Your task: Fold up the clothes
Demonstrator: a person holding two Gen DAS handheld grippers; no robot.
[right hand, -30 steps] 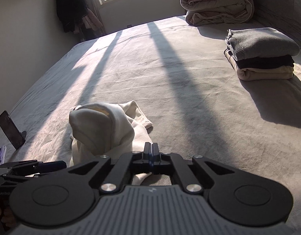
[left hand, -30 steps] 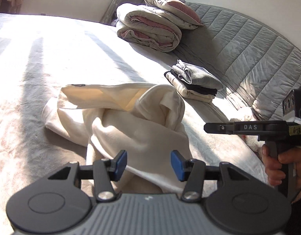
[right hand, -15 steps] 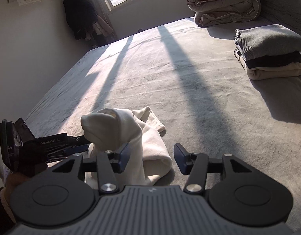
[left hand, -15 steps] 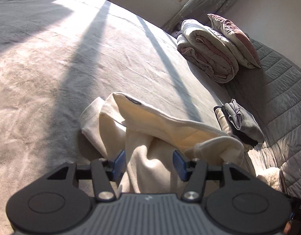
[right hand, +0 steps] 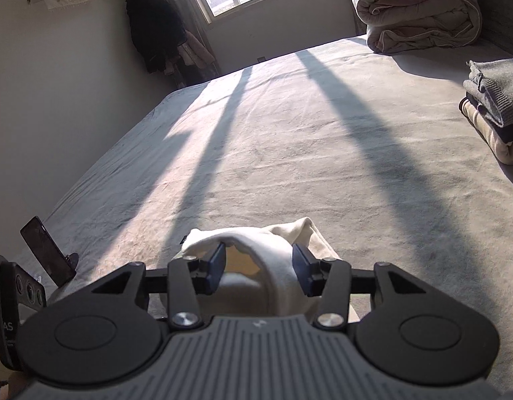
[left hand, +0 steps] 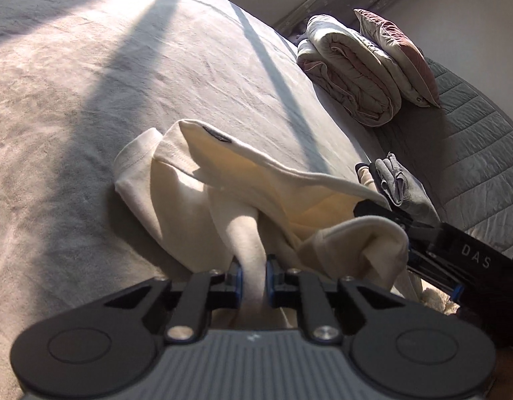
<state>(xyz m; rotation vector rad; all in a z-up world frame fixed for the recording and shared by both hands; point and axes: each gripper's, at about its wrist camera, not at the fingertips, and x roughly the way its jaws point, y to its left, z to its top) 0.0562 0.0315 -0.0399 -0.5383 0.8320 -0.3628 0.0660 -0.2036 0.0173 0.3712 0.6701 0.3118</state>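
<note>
your left gripper [left hand: 253, 276] is pinched nearly closed on a fold of the cream garment [left hand: 223, 200], the blue pads pressing the cloth from both sides at 6 o'clock in the left wrist view. the garment lies crumpled on the grey bed sheet [left hand: 106, 83], its long axis running from your gripper toward 11 o'clock, where a hemmed end rests flat on the sheet. one edge of it is lifted and stretches away toward 3 o'clock, to the tip of your right gripper [left hand: 376, 208], which comes in from 4 o'clock.

in the right wrist view your right gripper [right hand: 258, 266] stands wide open, with a raised hump of the cream garment [right hand: 276, 260] sitting between the pads; whether either pad touches the cloth, you cannot tell. the garment is at 6 o'clock there, close to the near edge of the bed.

a stack of folded clothes [right hand: 496, 110] sits at 3 o'clock, a rolled duvet [right hand: 419, 13] at 1 o'clock, and a dark phone [right hand: 46, 255] stands propped at 8 o'clock.
</note>
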